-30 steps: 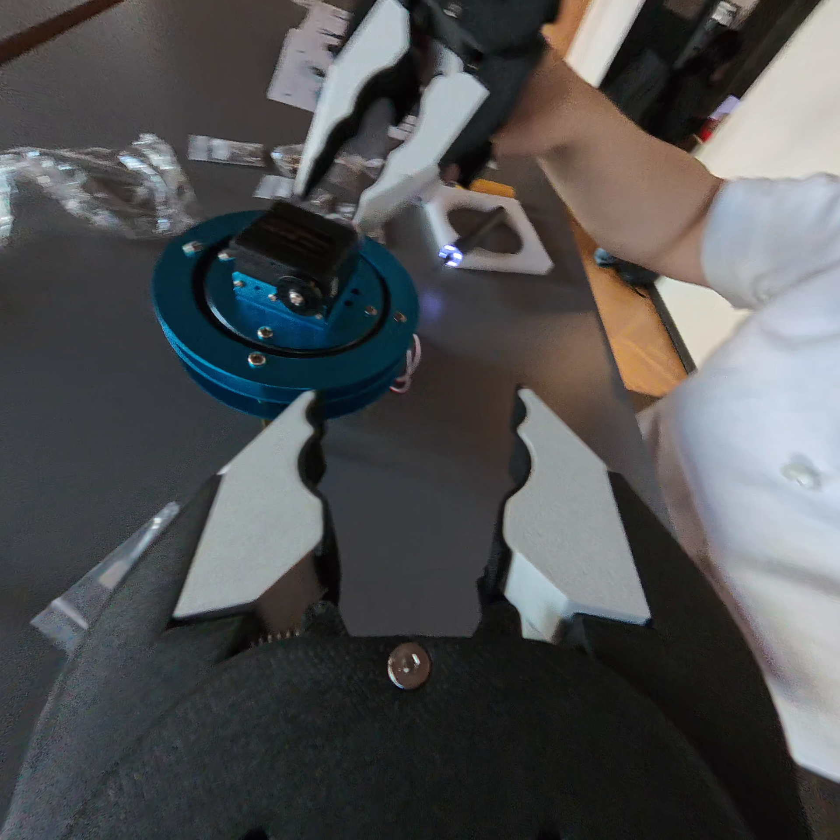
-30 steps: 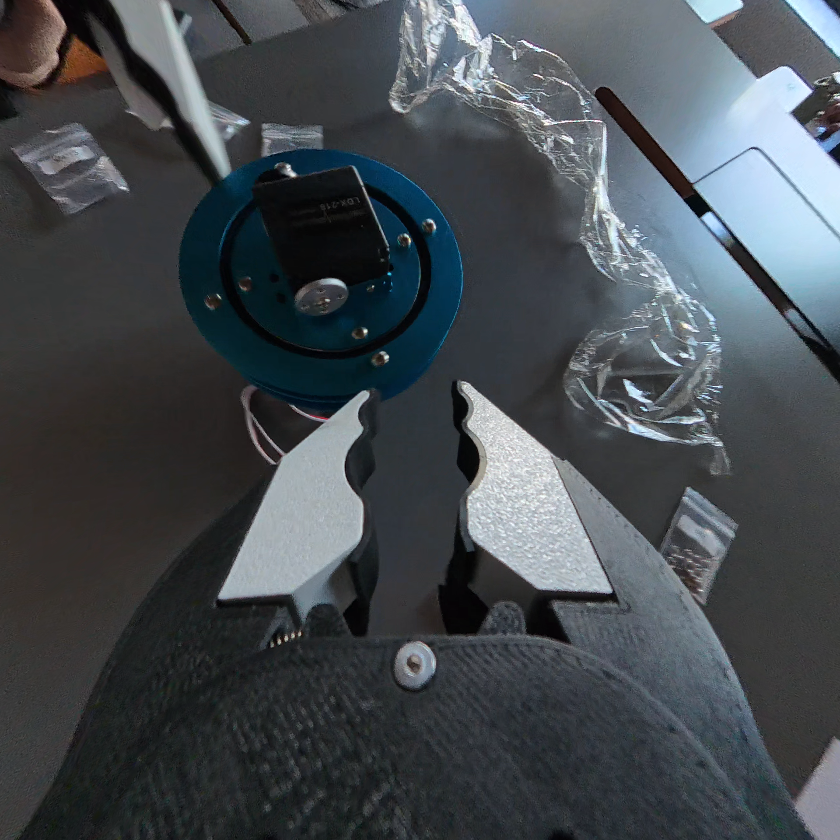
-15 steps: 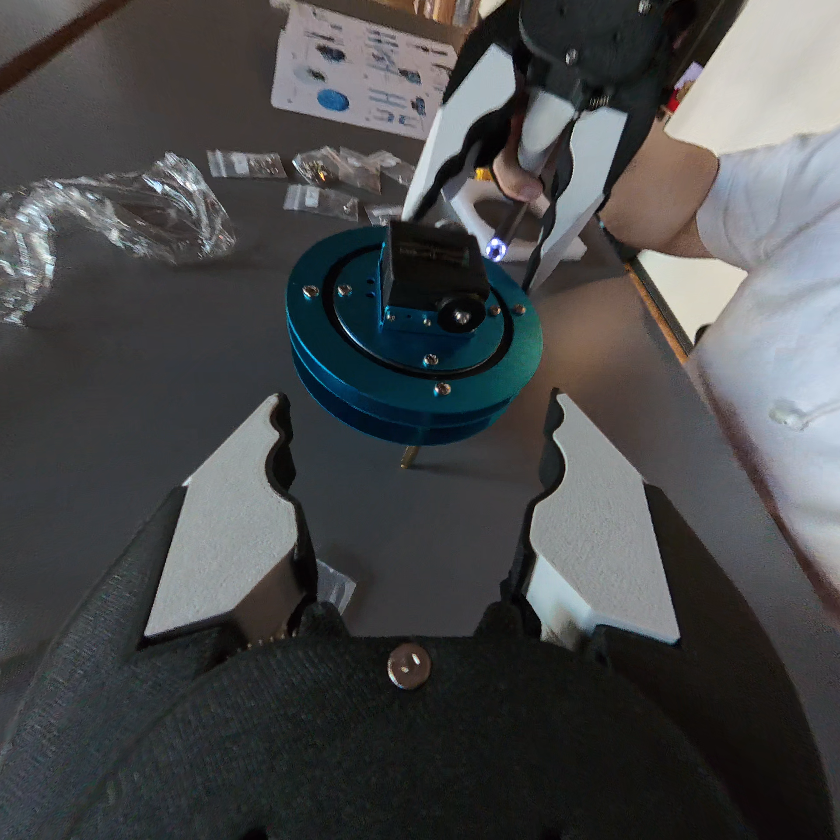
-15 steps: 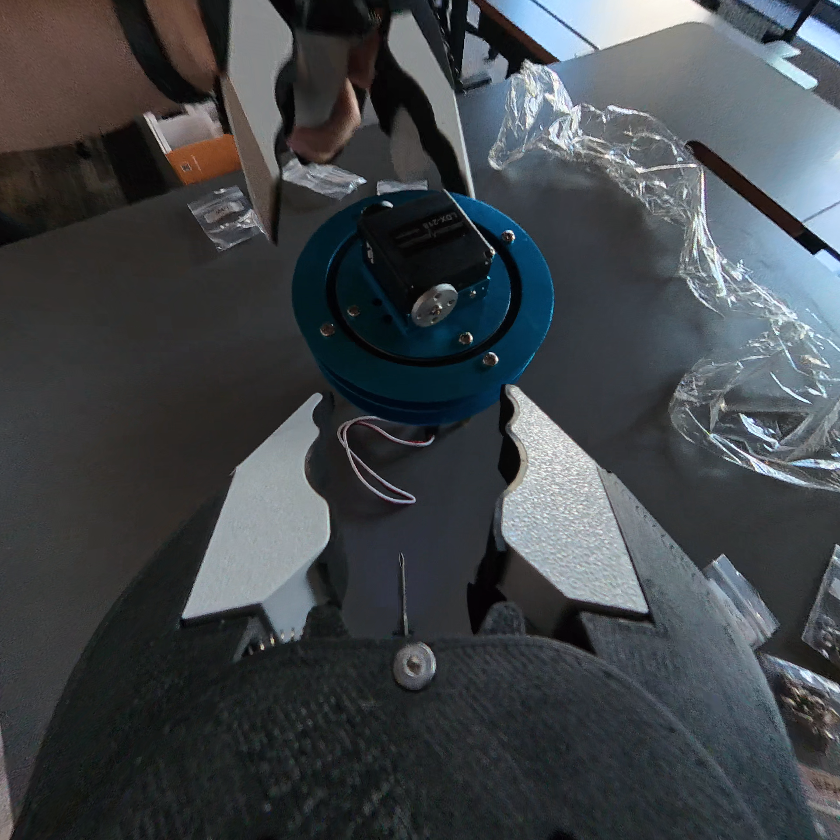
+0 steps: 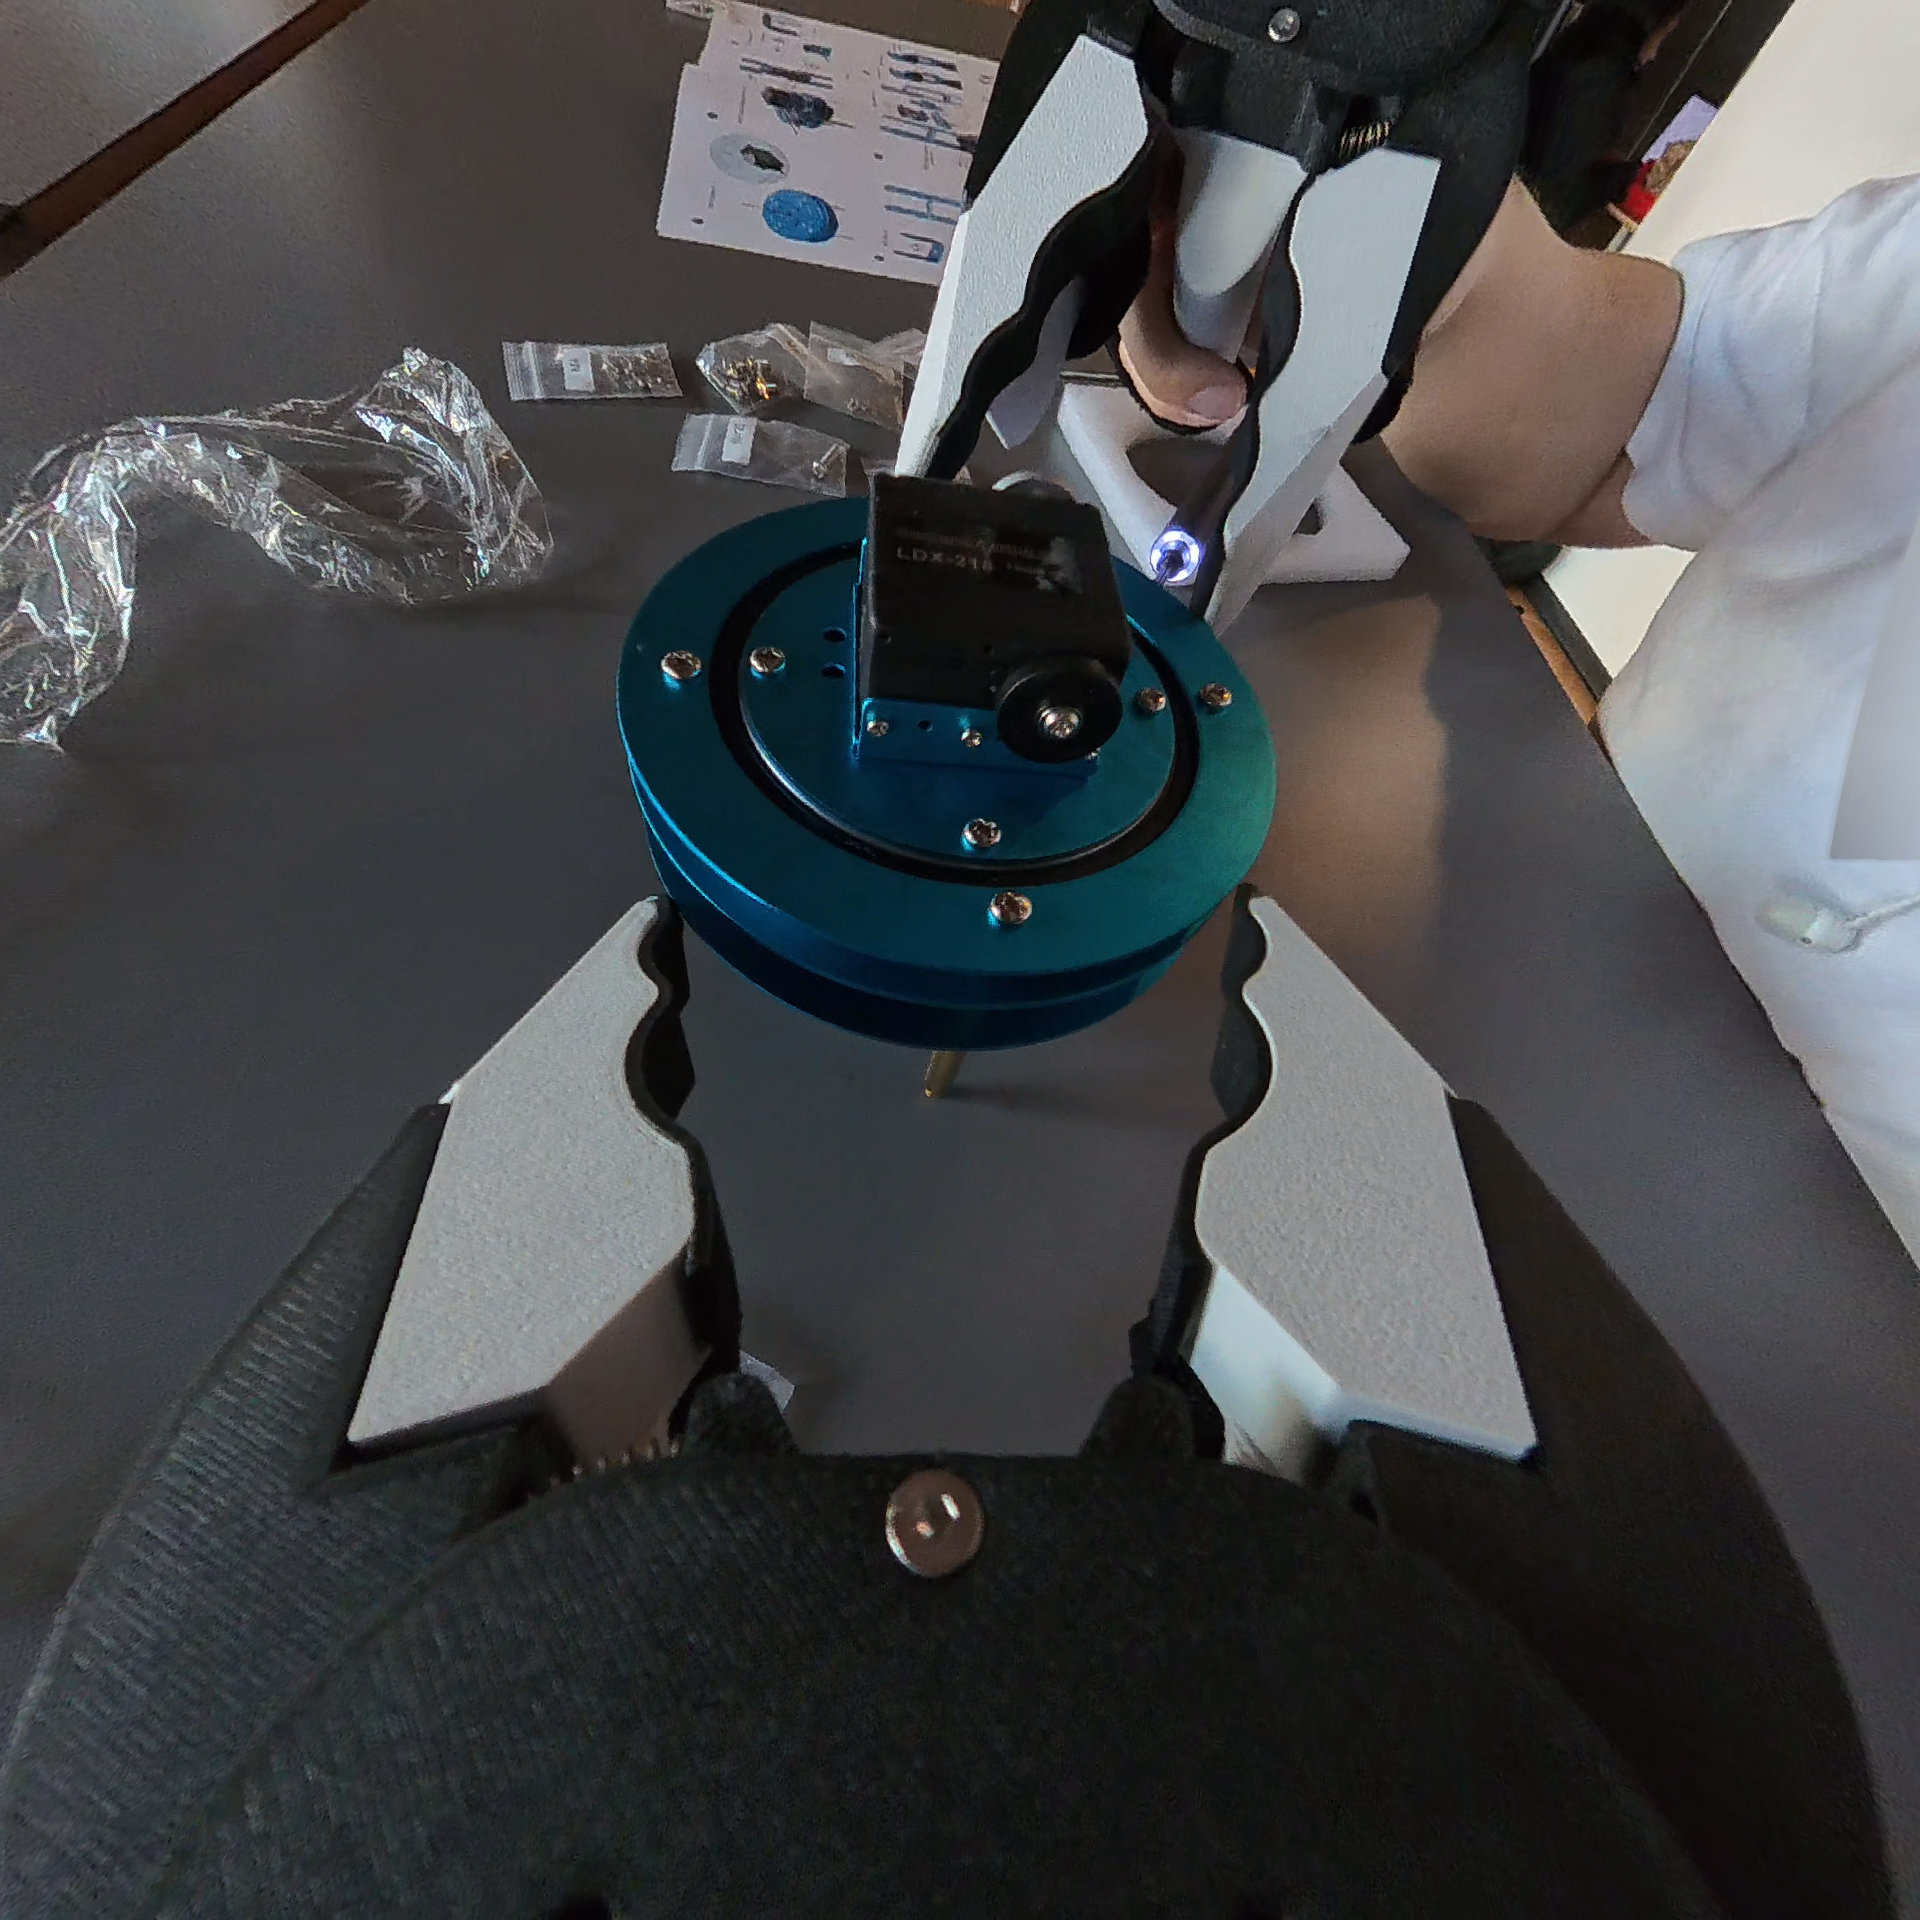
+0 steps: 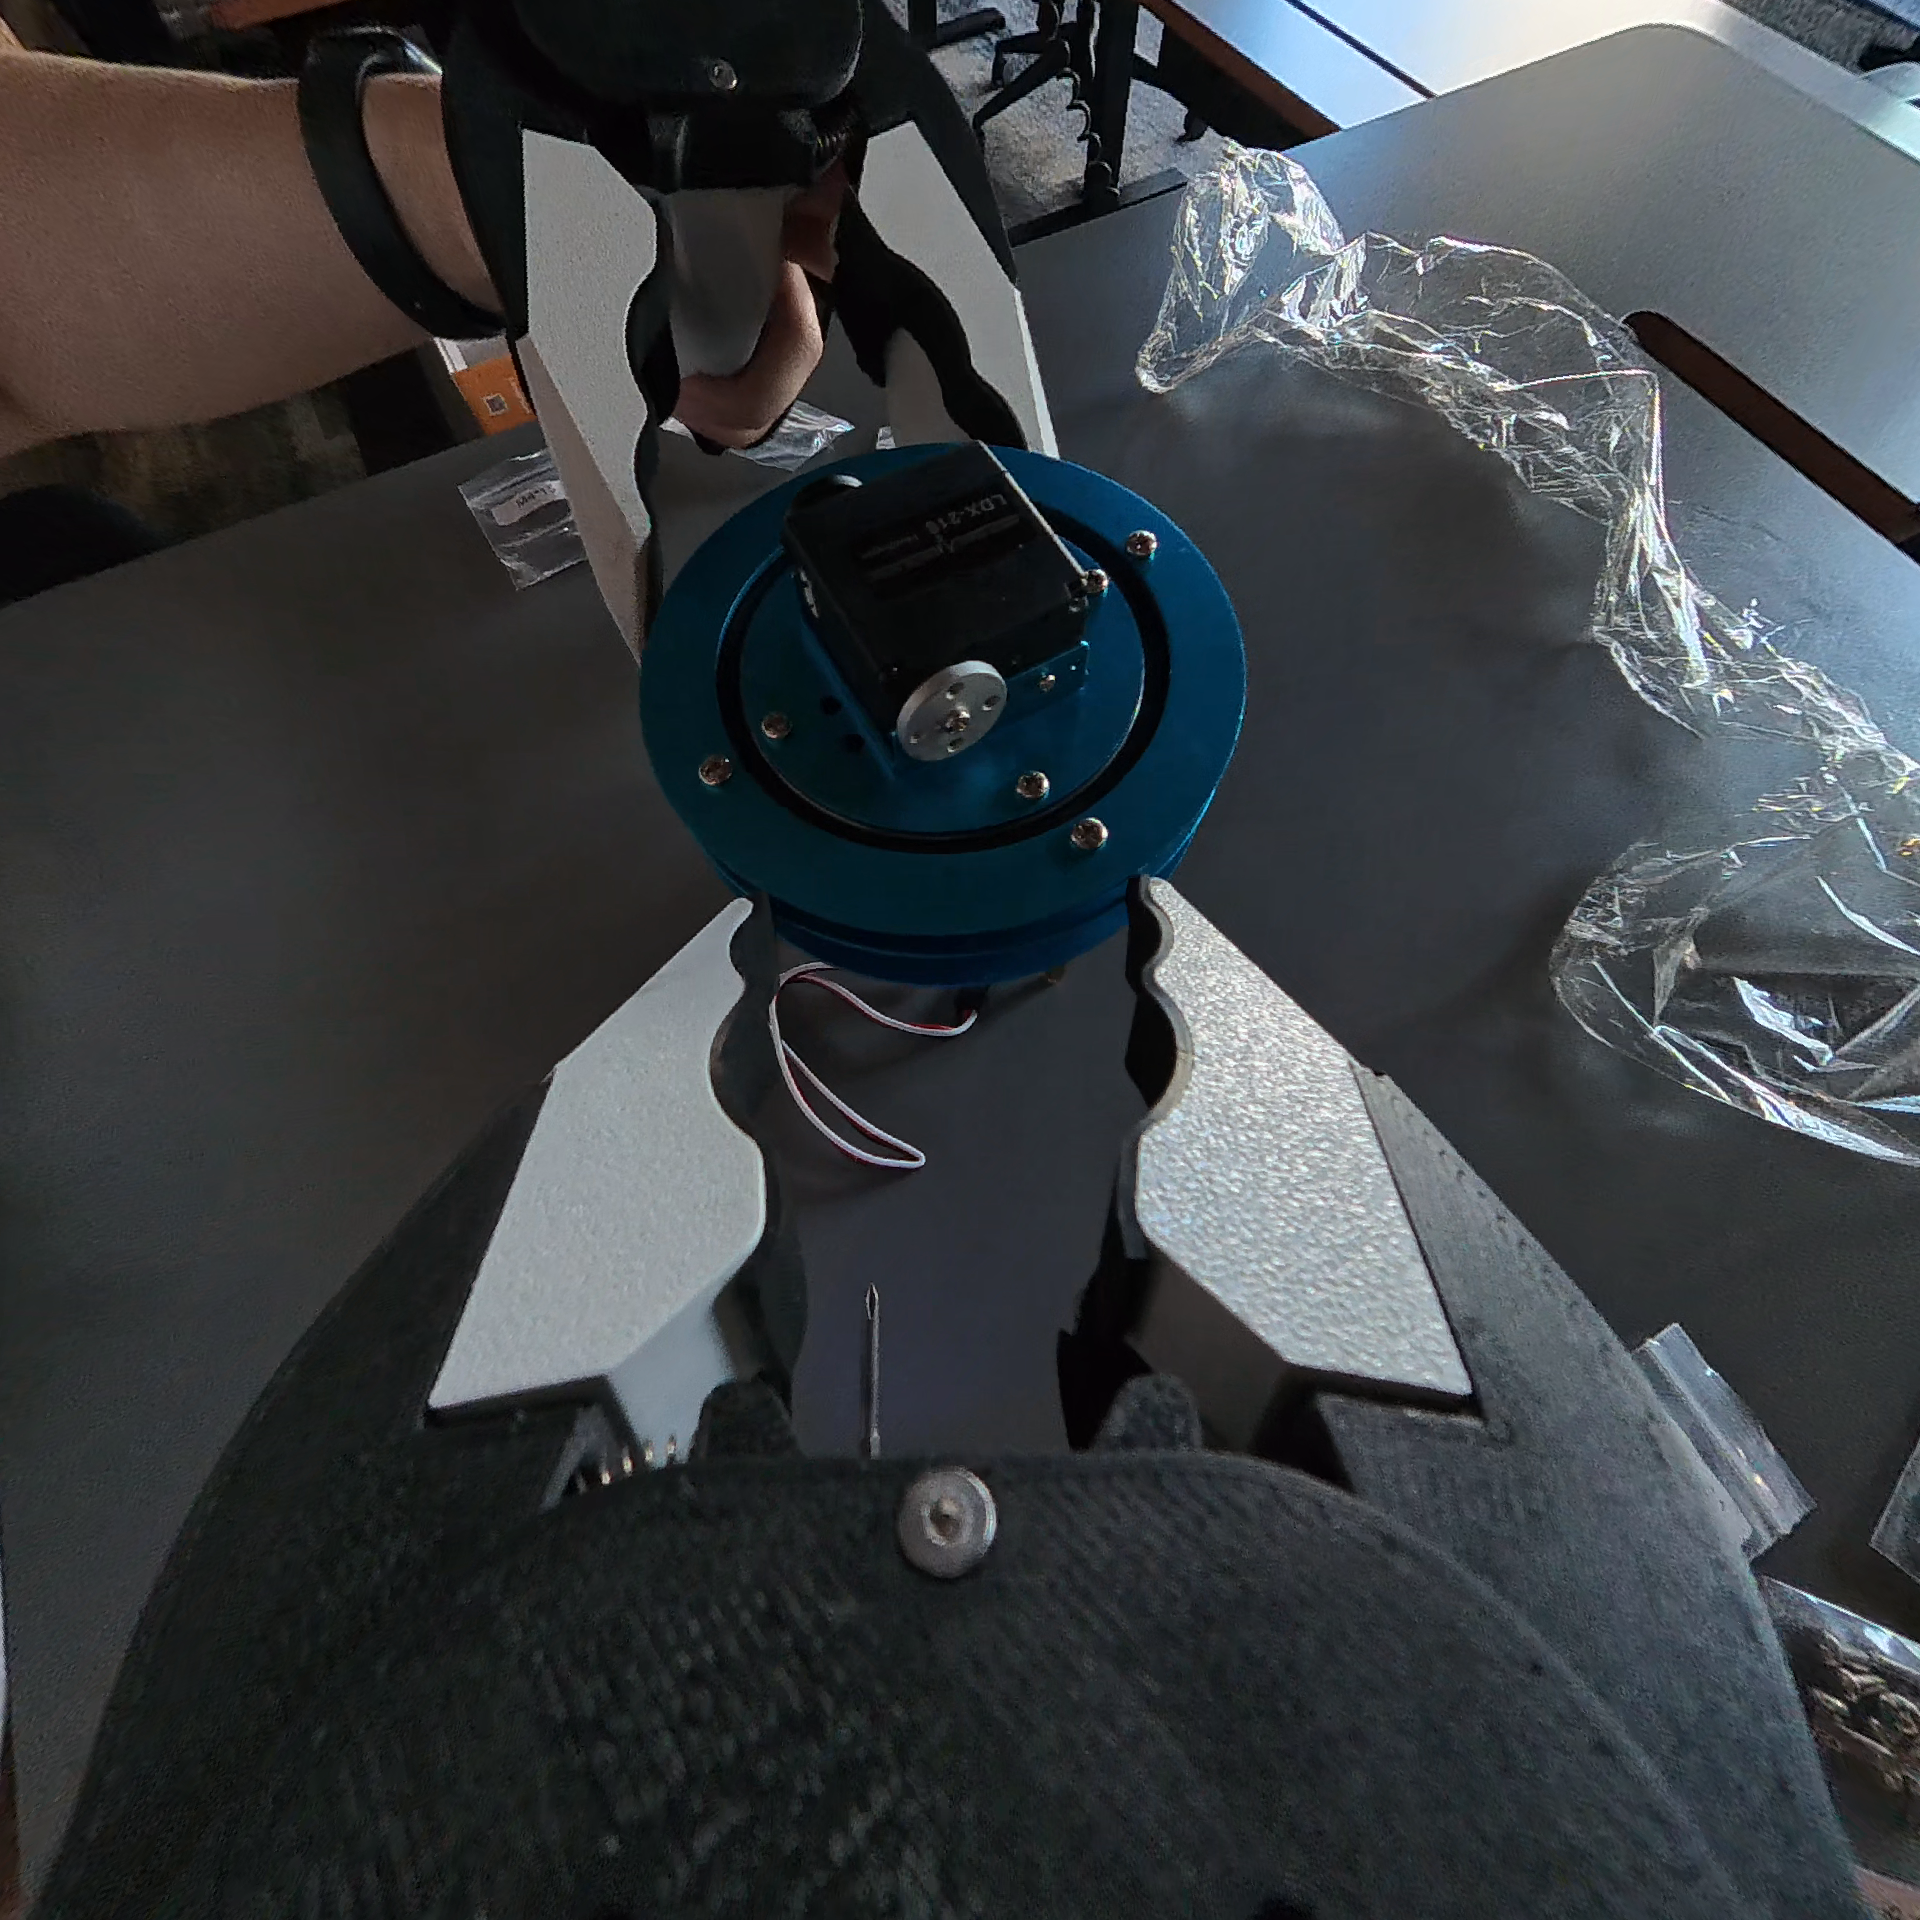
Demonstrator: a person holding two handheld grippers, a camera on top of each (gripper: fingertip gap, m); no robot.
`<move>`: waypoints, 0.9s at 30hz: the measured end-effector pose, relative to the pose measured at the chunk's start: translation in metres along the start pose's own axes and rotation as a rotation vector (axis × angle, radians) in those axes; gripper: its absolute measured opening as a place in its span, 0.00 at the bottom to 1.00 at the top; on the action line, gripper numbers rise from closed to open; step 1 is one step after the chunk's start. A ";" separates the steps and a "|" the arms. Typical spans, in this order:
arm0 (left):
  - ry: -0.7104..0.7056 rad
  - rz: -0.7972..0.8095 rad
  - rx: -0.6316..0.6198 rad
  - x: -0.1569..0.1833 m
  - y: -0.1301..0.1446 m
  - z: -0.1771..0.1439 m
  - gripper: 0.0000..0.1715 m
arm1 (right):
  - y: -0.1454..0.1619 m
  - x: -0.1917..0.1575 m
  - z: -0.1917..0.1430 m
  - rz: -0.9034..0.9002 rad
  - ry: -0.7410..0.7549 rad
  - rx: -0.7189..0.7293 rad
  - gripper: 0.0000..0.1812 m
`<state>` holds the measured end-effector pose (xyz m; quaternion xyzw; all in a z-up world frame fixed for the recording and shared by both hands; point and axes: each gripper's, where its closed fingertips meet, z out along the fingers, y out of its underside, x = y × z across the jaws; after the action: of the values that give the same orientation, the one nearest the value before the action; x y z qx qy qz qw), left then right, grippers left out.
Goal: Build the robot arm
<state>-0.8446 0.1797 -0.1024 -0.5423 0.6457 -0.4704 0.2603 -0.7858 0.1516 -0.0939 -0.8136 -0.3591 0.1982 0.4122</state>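
Observation:
A blue round metal base (image 5: 1039, 935) with a black servo (image 5: 987, 603) on top stands on short brass legs on the dark table. My left gripper (image 5: 951, 914) is open and empty, its fingertips on either side of the base's near rim. Across the base, my right gripper (image 5: 1070, 530) is open, with a thin dark rod with a lit tip (image 5: 1174, 545) beneath it. In the right wrist view the right gripper (image 6: 943, 904) is open around the near rim of the base (image 6: 831, 831); I cannot tell whether it touches. A red-white wire (image 6: 831, 1070) trails from under the base.
Crumpled clear plastic wrap (image 5: 260, 488) (image 6: 1558, 520) lies to one side. Small bags of screws (image 5: 592, 369), a printed sheet (image 5: 821, 145) and a white foam piece (image 5: 1299, 520) lie behind the base. A person's white sleeve (image 5: 1766, 520) is at the table edge. The left gripper's tips are roughly 8 cm from the right gripper's.
Both grippers have moved in towards the blue base from opposite sides. The right gripper's fingers have opened wider, and the left's too. The base has not moved.

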 end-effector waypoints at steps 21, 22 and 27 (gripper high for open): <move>-0.088 0.042 0.007 0.008 -0.026 -0.013 0.31 | -0.033 0.010 -0.013 -0.278 -0.274 -0.050 0.21; -0.088 0.049 0.016 0.009 -0.027 -0.014 0.28 | -0.032 0.013 -0.012 -0.313 -0.256 -0.062 0.19; -0.057 -0.008 0.056 0.007 -0.031 -0.013 0.34 | -0.034 0.022 -0.001 -0.395 -0.243 -0.080 0.14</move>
<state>-0.8434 0.1786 -0.0686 -0.5505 0.6225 -0.4734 0.2920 -0.7846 0.1811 -0.0667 -0.7134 -0.5659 0.1960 0.3639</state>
